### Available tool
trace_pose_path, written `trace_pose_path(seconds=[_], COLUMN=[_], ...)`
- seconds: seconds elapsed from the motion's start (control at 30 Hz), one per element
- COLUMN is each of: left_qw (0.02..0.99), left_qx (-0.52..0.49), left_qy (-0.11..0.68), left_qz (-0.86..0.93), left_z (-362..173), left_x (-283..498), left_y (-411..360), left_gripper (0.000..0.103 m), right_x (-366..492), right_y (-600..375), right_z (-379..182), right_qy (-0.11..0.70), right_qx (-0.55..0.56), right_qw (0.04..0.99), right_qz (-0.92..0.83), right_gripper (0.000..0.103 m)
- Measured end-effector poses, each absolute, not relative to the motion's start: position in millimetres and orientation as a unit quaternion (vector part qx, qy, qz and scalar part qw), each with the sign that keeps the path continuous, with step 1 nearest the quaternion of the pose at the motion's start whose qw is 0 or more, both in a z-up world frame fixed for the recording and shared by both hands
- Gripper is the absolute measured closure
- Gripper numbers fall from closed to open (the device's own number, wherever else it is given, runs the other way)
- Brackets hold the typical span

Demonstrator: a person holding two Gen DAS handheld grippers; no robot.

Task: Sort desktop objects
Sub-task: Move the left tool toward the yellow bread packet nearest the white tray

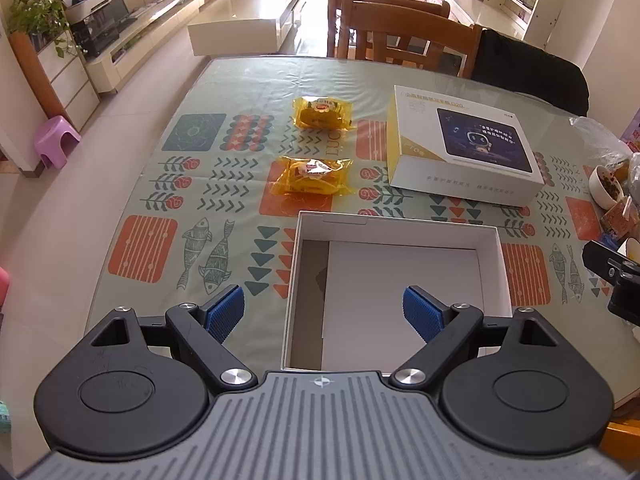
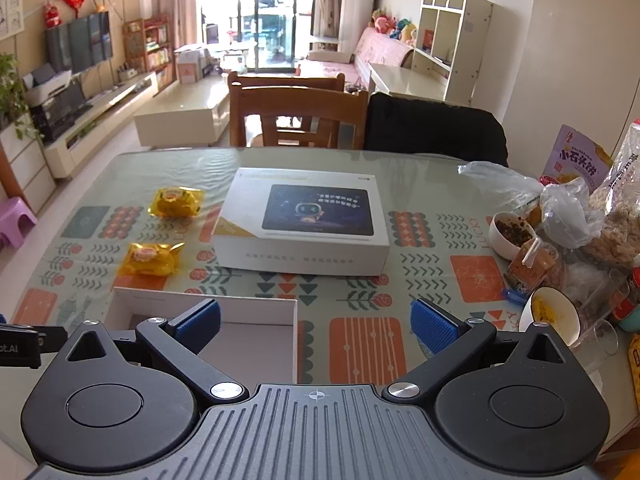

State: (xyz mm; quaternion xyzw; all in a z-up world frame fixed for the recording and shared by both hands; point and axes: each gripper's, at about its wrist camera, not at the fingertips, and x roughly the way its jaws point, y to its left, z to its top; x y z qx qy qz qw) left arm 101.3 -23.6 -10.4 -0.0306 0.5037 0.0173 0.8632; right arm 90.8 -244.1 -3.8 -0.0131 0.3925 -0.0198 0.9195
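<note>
So here's how the worktop [image 1: 132, 184] with the patterned green-and-orange cover is looking right now. Two yellow crinkly plastic snack packets are sitting out on the cloth: the nearer packet [image 1: 310, 177] is lying just beyond the far rim of the open white cardboard box tray [image 1: 392, 227], and the farther packet [image 1: 323, 113] is lying a bit past that, apart from it. The tray itself is looking empty apart from a white card insert lying flat in its bottom. To the right of the packets, the white cardboard box lid with a tablet picture printed on top [image 1: 464, 148] is resting flat on the cloth, not on the tray.

As for progress, I'm guessing the packets belong in the tray and the lid goes on after, but honestly the scene is fitting two stories: stuff waiting to be packed in, or stuff that's been laid out of the box. Either way, nothing is sitting inside the tray at the moment.

Count: two packets, one tray, one lid. Off on the right edge there's a clutter of bowls [image 2: 512, 234] and food bags, which I'm not counting as part of the job.

The left tongs [image 1: 324, 308] are hovering over the tray's near side, spread wide, gripping nothing. The right tongs [image 2: 316, 322] are hanging wide apart too, empty, above the tray's right corner.
</note>
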Motion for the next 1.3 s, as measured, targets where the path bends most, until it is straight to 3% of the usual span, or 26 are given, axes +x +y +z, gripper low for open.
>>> trace_pose_path(seconds=[0.57, 1.3], left_qw=[0.856, 0.842], left_qx=[-0.04, -0.024], left_qy=[0.515, 0.539], left_qz=[0.026, 0.0], left_z=[-25.5, -56.4], left_x=[123.6, 220.0], left_y=[-34.6, -20.4], left_gripper=[0.0, 0.0], right_x=[105.8, 166.7], right_y=[-250.1, -227.6], right_z=[-8.8, -8.3], right_qy=[0.403, 0.41], right_qx=[-0.026, -0.019], right_qw=[0.915, 0.911], right_qz=[-0.001, -0.042], right_gripper=[0.0, 0.0])
